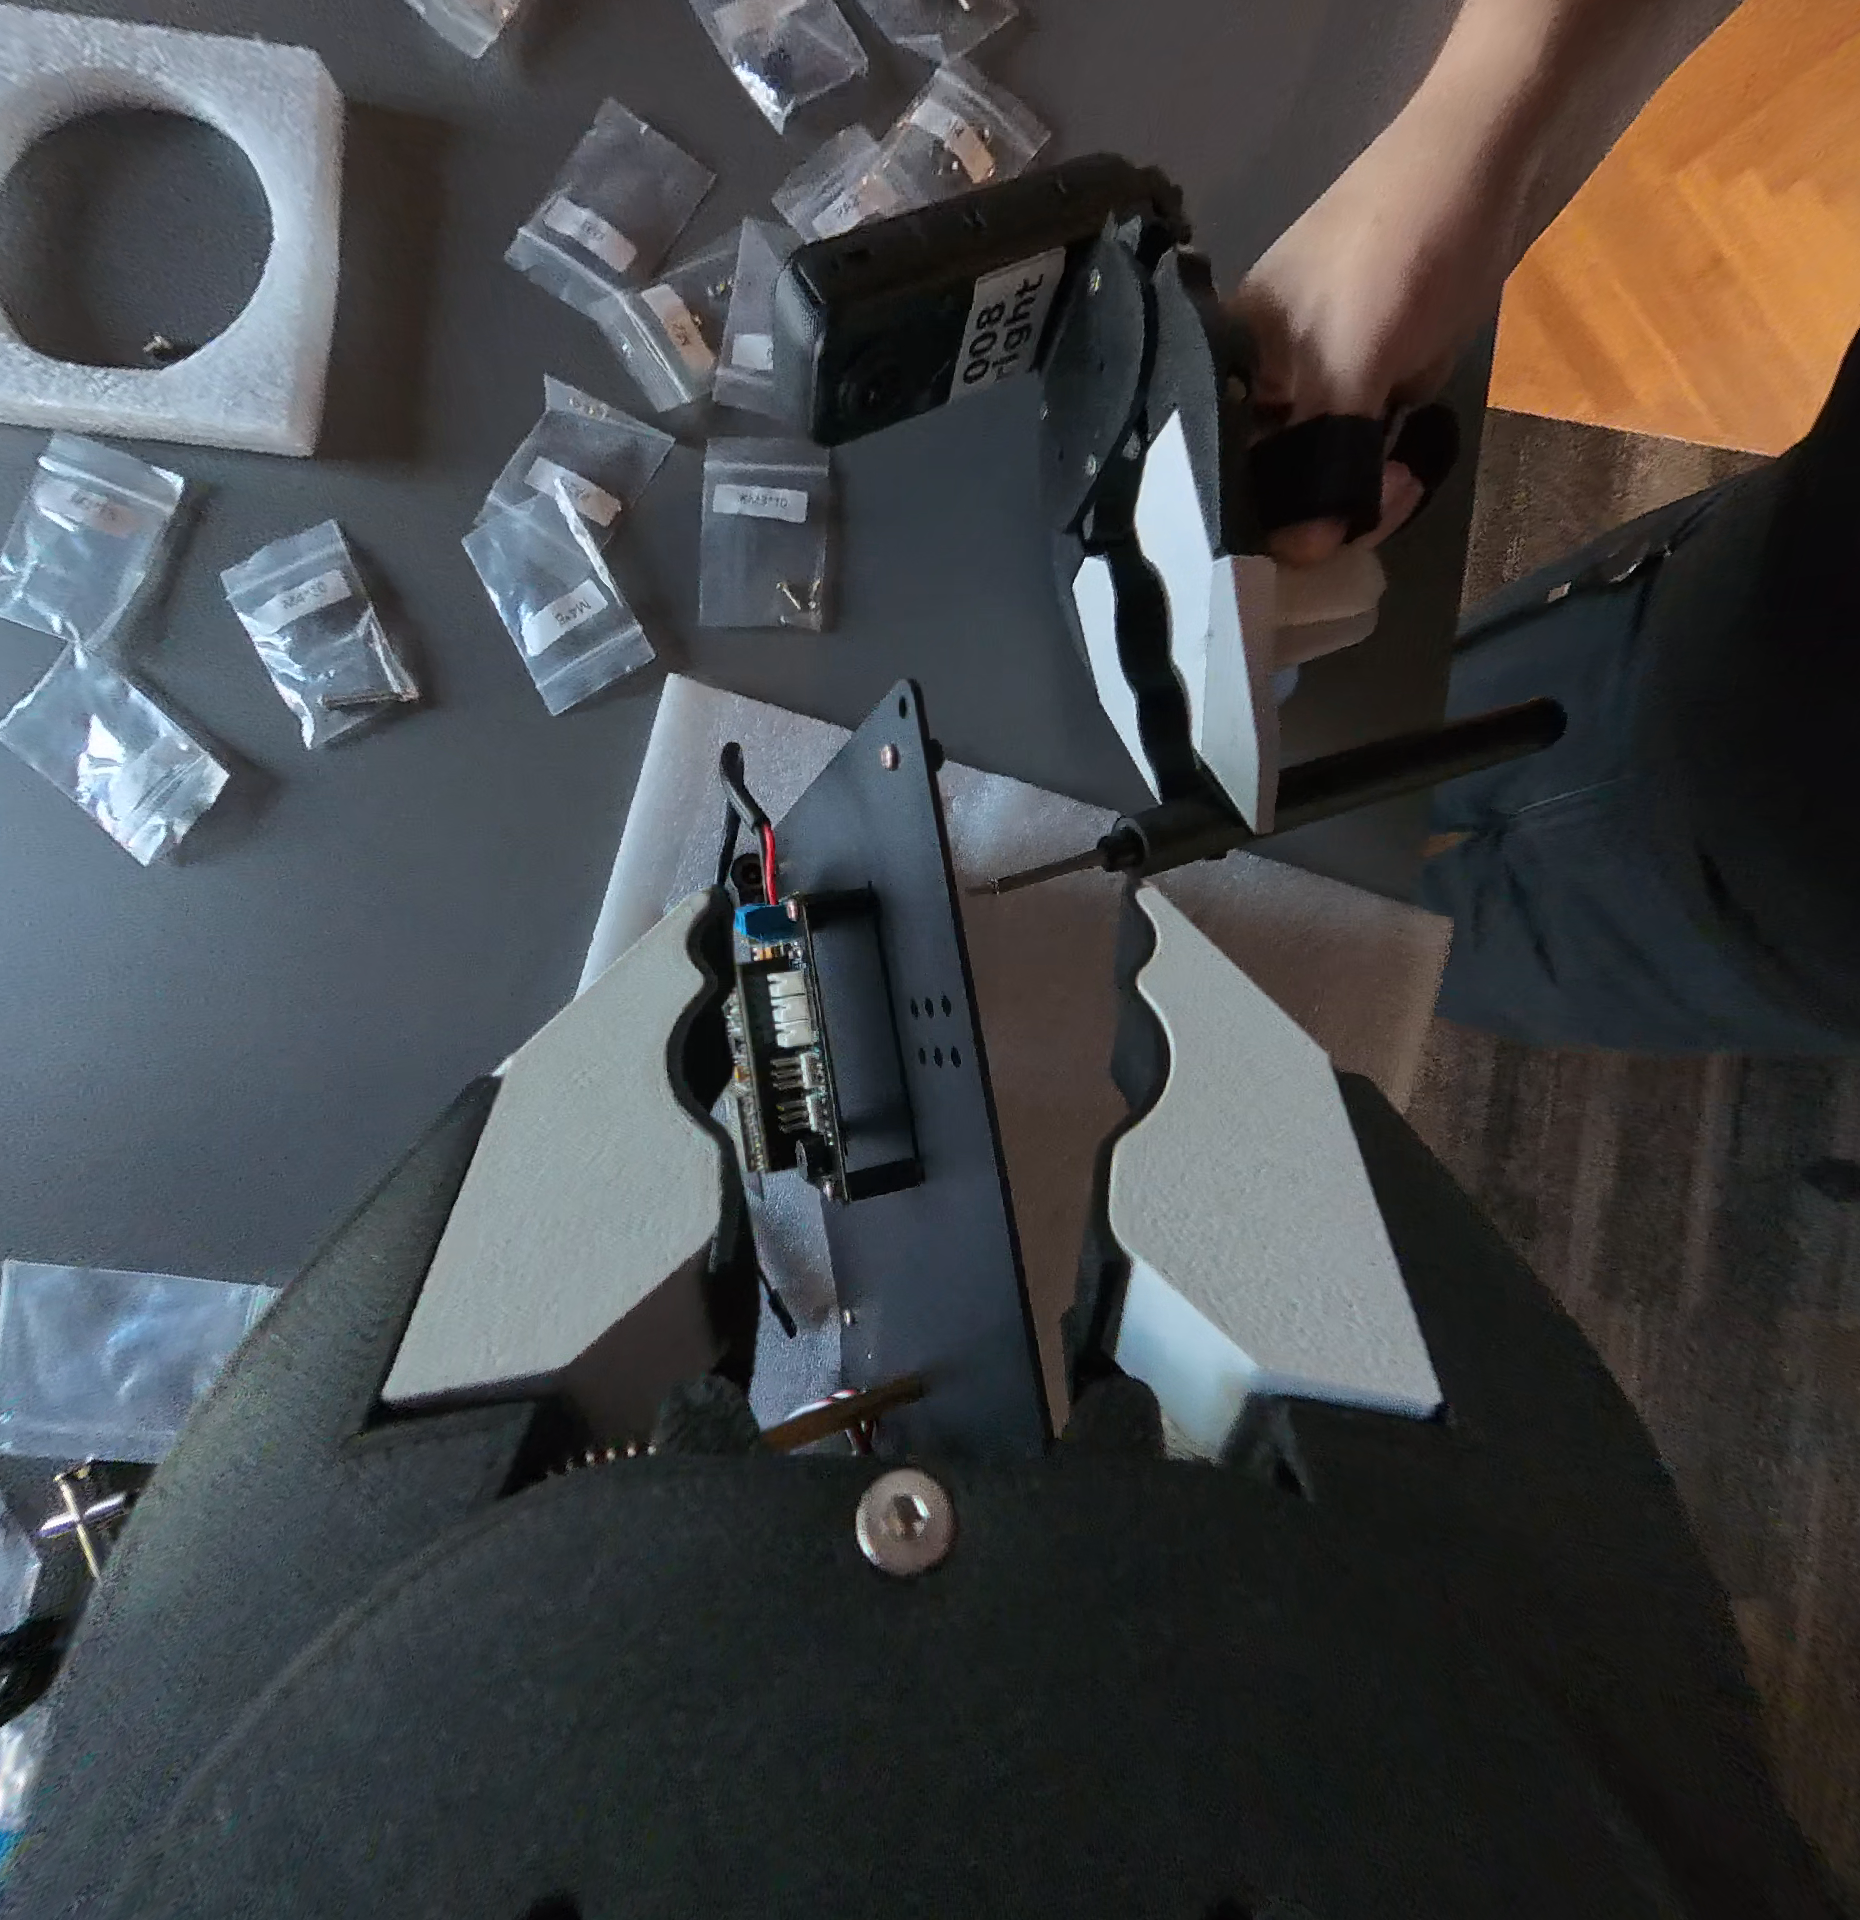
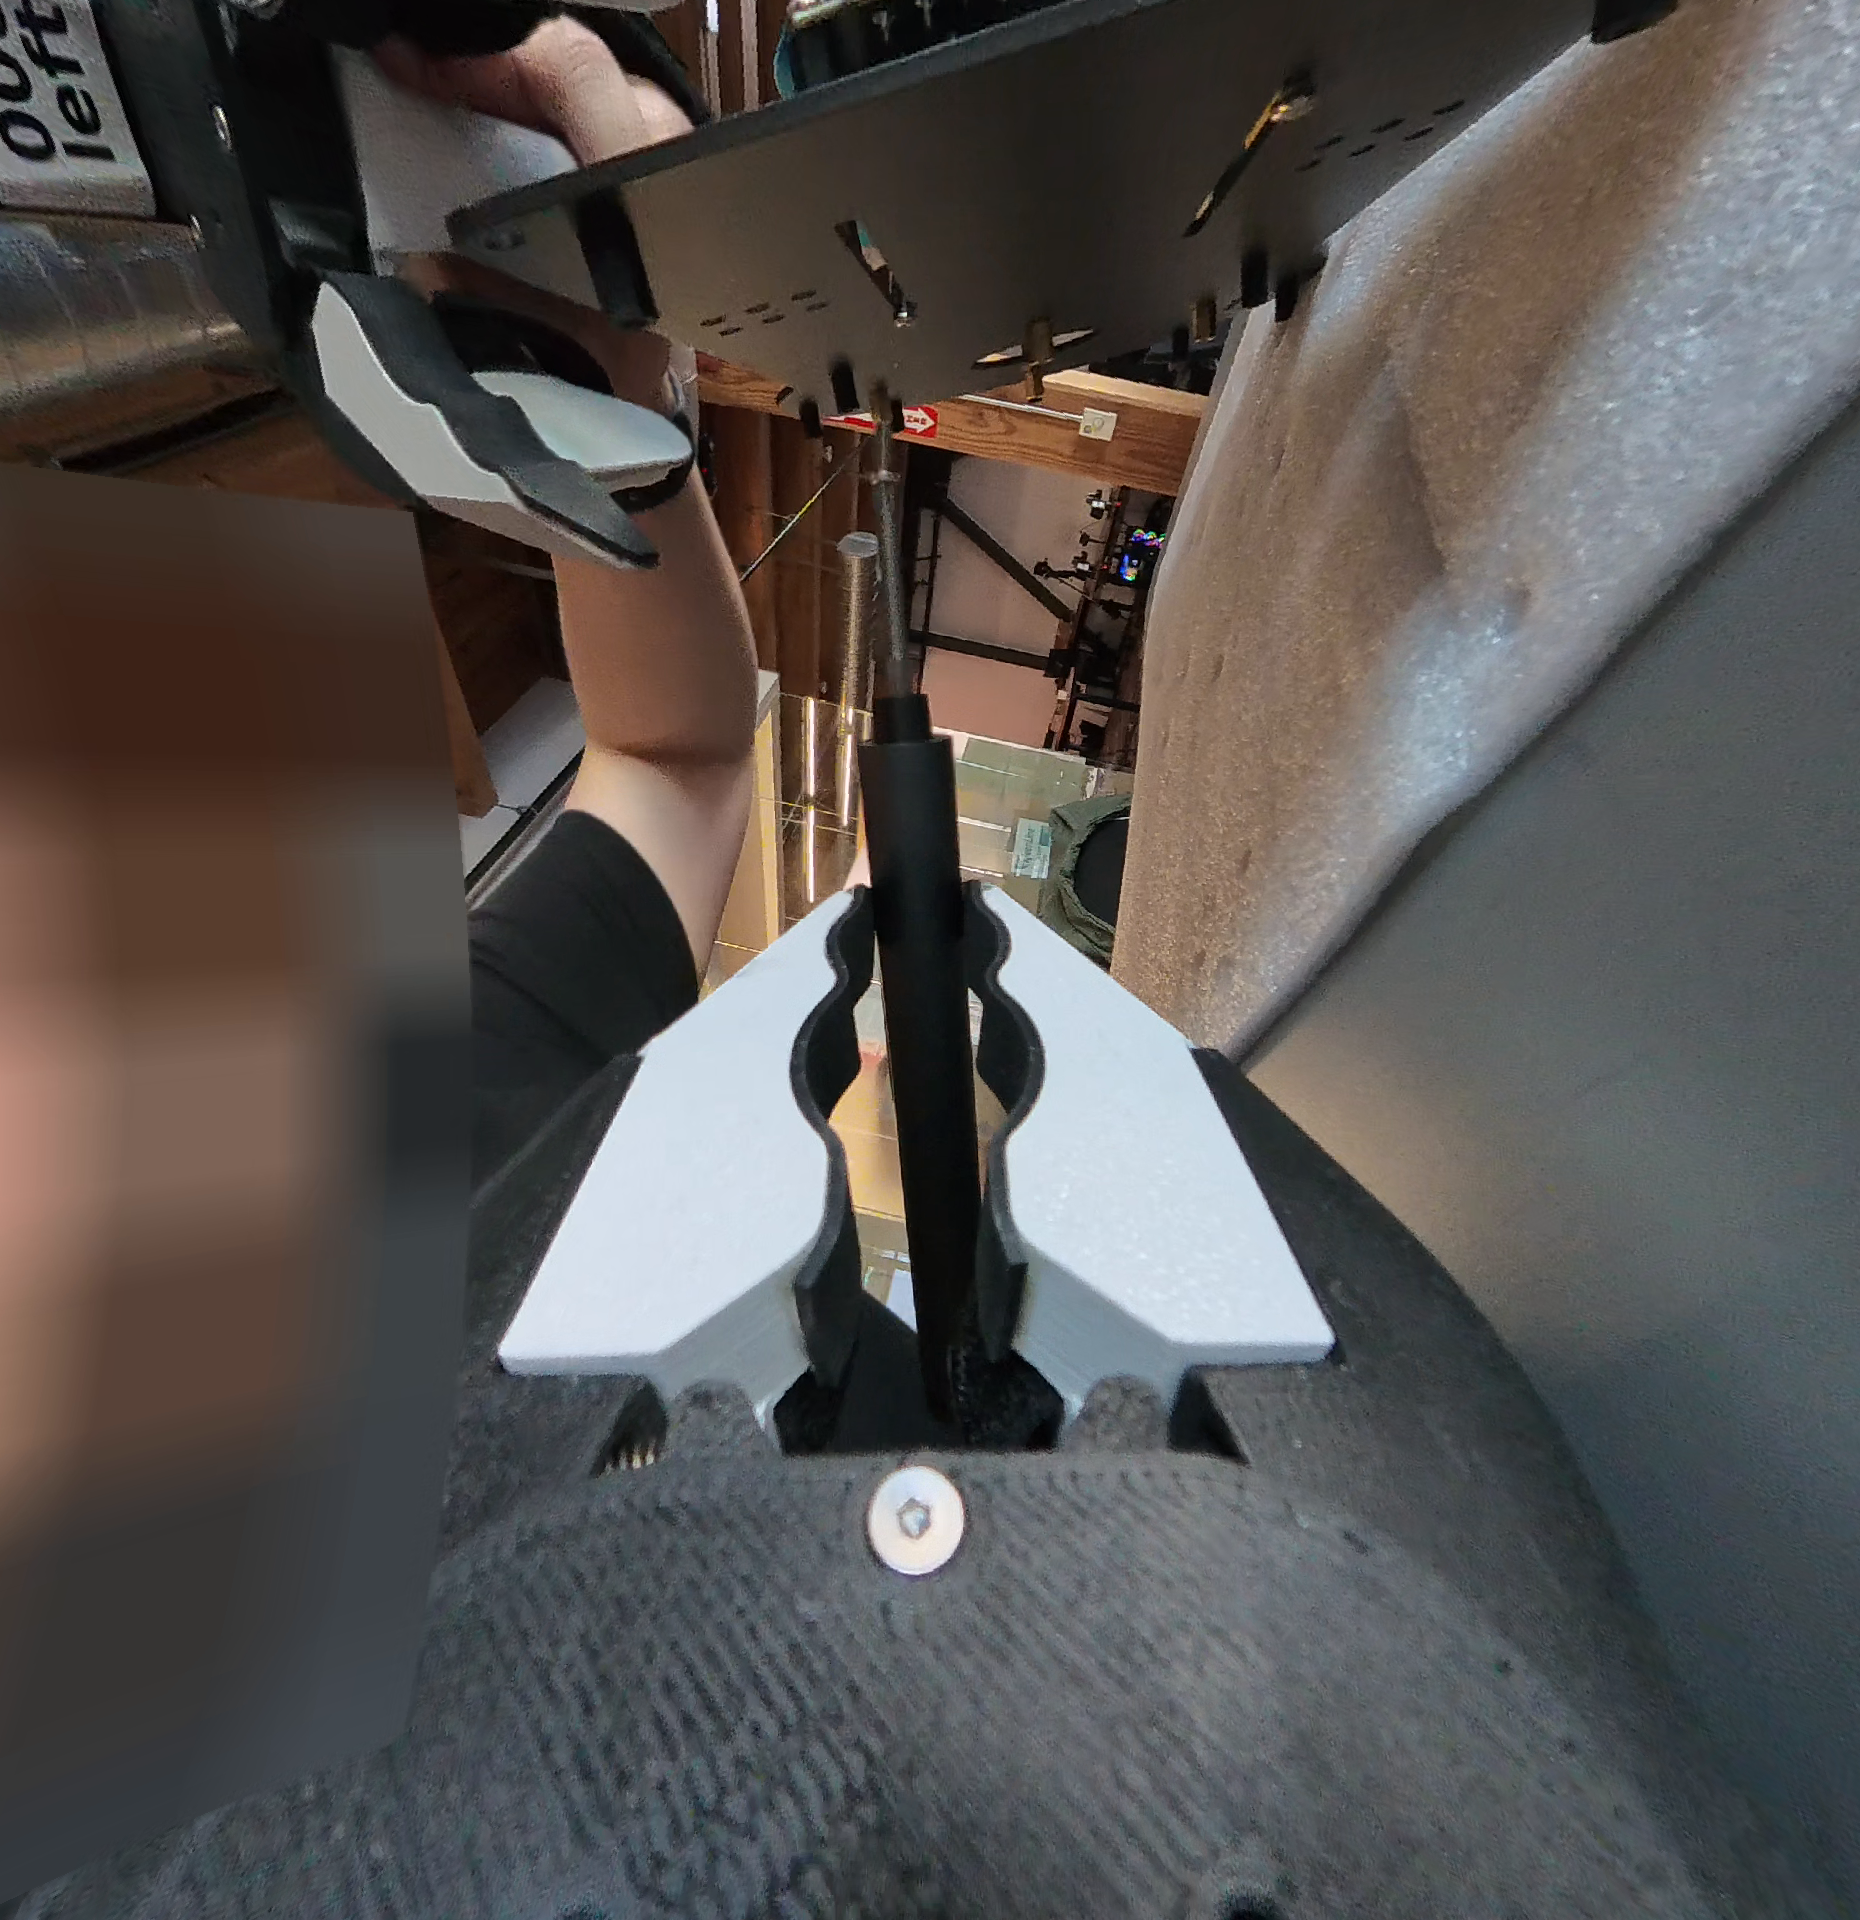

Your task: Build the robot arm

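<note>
A: Where does your left tool (image 1: 921, 1049) stand?

B: Its fingers are spread wide, one on each side of the dark metal plate (image 1: 905, 1039), which stands on edge over the white foam sheet (image 1: 1269, 935) on the bench (image 1: 334, 935). The left finger (image 1: 593, 1143) sits right by the circuit board (image 1: 775, 1049) mounted on the plate; the right finger is apart from the plate's bare face. You cannot tell from here whether anything actually bears on the plate.

A: And your right tool (image 2: 918, 914)?

B: It is closed around the black handle of the screwdriver (image 2: 910, 935), with the shaft running straight out ahead along the fingers.

A: Which way does the plate lie from the tip?

B: Directly ahead. In the right wrist view the tip meets a small fastener (image 2: 882, 405) at the plate's near edge, and the plate's long axis runs across the driver's line, roughly square to it. Your right tool is the nearer one to that fastener.

A: Anything else nearby?

B: Small clear bags (image 1: 562, 582) lie scattered beyond the plate, and a white foam block (image 1: 282, 343) with a round hole sits farther off.
</note>
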The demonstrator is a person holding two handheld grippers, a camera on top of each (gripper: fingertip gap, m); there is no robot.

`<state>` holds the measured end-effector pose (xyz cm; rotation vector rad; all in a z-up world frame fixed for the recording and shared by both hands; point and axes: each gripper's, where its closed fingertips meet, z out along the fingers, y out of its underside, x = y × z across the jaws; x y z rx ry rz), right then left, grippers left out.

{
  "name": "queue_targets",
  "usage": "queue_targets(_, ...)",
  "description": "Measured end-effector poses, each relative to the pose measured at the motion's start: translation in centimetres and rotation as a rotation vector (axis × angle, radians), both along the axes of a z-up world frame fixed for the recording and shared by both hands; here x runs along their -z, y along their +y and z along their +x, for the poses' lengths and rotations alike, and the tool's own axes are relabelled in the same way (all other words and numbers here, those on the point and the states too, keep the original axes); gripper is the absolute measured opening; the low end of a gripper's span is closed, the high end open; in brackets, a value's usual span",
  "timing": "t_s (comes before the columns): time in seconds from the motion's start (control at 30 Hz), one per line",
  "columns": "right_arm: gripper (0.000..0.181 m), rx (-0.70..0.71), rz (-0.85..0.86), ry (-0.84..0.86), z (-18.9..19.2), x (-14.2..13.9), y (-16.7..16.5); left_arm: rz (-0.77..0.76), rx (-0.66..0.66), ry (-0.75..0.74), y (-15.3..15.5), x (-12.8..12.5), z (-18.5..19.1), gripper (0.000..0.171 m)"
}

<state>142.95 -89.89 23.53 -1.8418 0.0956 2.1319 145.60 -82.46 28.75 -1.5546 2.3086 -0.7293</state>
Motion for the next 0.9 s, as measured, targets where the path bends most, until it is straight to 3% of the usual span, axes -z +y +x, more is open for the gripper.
queue_targets(0.37,0.016,0.009,0.005,0.001,0.1,-0.1,0.1,-0.033,0.004,0.045,-0.3,1.5,-0.4,0.069)
queue_targets(0.9,0.016,0.001,0.031,-0.016,-0.1,-0.1,-0.3,-0.059,0.001,0.042,-0.6,1.6,-0.4,0.067)
